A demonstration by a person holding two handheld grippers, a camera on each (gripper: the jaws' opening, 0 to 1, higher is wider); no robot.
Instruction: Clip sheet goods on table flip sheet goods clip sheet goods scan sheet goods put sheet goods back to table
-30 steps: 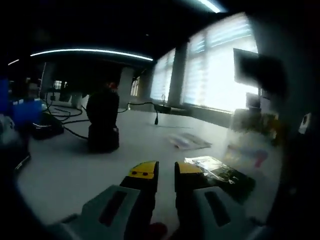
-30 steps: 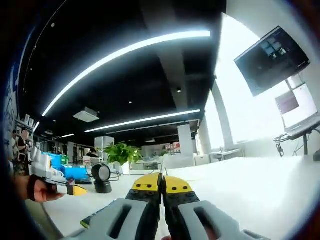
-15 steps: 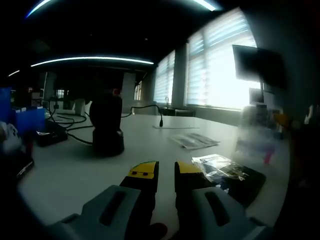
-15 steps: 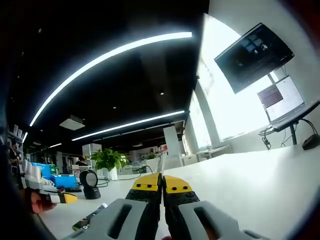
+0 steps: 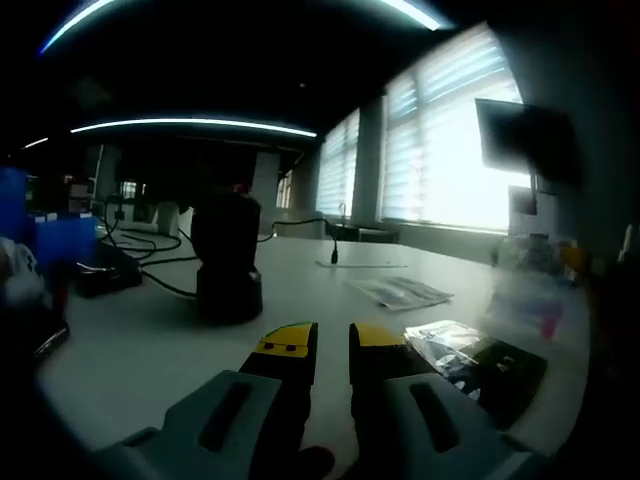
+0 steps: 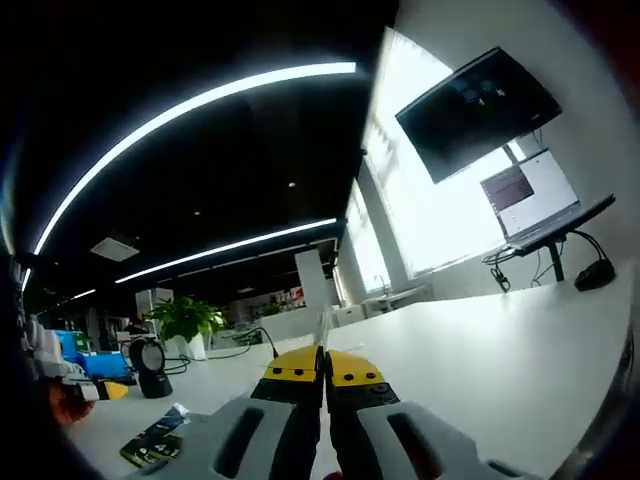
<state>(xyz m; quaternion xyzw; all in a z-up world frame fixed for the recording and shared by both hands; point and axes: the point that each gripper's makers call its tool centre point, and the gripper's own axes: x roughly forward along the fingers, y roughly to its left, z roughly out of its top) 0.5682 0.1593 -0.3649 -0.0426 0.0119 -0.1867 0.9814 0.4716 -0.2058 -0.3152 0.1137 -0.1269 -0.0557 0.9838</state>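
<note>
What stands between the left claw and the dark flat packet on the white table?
Nothing visible does. The left claw is open, and the dark flat plastic packet lies just to its right on bare white table. The black round scanner stands farther back, to the left.

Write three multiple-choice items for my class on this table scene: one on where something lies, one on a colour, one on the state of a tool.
1. In the left gripper view, where does the dark sheet packet lie relative to the left tool?
A. To its right on the table
B. To its left, beside the scanner
C. Held between its jaws

2. What colour are the tips of the right tool?
A. Red
B. Yellow
C. Green

3. How do the right tool's jaws stand?
A. Wide apart
B. Shut on a packet
C. Closed together, holding nothing

Answers: 1 A, the packet lies flat on the white table right of the jaws. 2 B, both tips are yellow over black. 3 C, the tips meet with no gap and nothing between them.
</note>
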